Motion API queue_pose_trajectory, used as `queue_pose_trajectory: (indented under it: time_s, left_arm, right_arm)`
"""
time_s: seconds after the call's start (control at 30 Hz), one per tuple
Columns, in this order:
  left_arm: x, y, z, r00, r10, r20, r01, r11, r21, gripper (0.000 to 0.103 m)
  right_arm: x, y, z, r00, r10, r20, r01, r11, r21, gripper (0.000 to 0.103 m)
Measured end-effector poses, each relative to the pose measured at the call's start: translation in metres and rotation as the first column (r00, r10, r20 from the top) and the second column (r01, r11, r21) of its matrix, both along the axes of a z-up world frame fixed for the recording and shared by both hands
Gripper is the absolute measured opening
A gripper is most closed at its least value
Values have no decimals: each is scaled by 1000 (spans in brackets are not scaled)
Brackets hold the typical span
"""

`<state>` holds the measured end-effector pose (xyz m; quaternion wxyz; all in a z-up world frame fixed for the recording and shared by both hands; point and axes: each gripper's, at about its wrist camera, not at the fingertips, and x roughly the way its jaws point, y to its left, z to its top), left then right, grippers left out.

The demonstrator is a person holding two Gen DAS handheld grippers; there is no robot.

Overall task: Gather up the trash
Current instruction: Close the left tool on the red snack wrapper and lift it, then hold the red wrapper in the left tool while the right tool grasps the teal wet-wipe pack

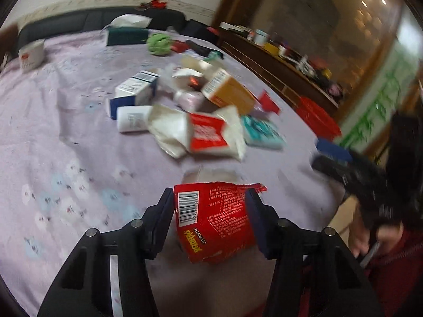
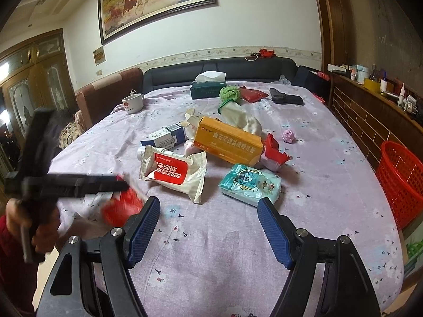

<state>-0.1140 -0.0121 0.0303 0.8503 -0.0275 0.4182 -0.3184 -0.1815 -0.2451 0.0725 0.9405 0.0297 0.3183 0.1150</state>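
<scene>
Above the lilac floral-clothed surface (image 2: 330, 158), a torn red foil wrapper (image 1: 214, 222) is clamped in the left hand-held gripper (image 1: 210, 198); the right hand-held gripper (image 2: 208, 208) is held open, empty, near a red plastic basket (image 2: 401, 185).

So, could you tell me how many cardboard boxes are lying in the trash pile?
2: an orange box mid-pile and a blue-and-white box to its left. Others may be hidden underneath.
</scene>
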Motion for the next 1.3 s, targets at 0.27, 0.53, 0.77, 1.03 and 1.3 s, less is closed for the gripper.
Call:
queue_pose_trajectory:
  time_s: [0.27, 0.53, 0.77, 1.03, 1.3]
  left_arm:
    - [-5, 2, -4, 1000, -4, 29, 2, 997, 71, 86]
    - [14, -19, -15, 1000, 23, -1, -23, 998, 66, 86]
    - [15, -34, -20, 999, 39, 2, -39, 997, 66, 16]
    - [2, -23, -7, 989, 126, 76, -128, 991, 29, 7]
    - [8, -9, -8, 991, 124, 51, -125, 992, 15, 7]
  right_arm:
    - [4, -7, 0, 1000, -1, -17, 2, 999, 37, 80]
    - [6, -13, -2, 1000, -20, -20, 21, 999, 45, 80]
    - [10, -21, -5, 999, -15, -35, 17, 998, 61, 80]
    - [36, -41, -6, 997, -3, -71, 8, 998, 68, 80]
    - [95, -60, -28, 974, 15, -226, 12, 993, 115, 80]
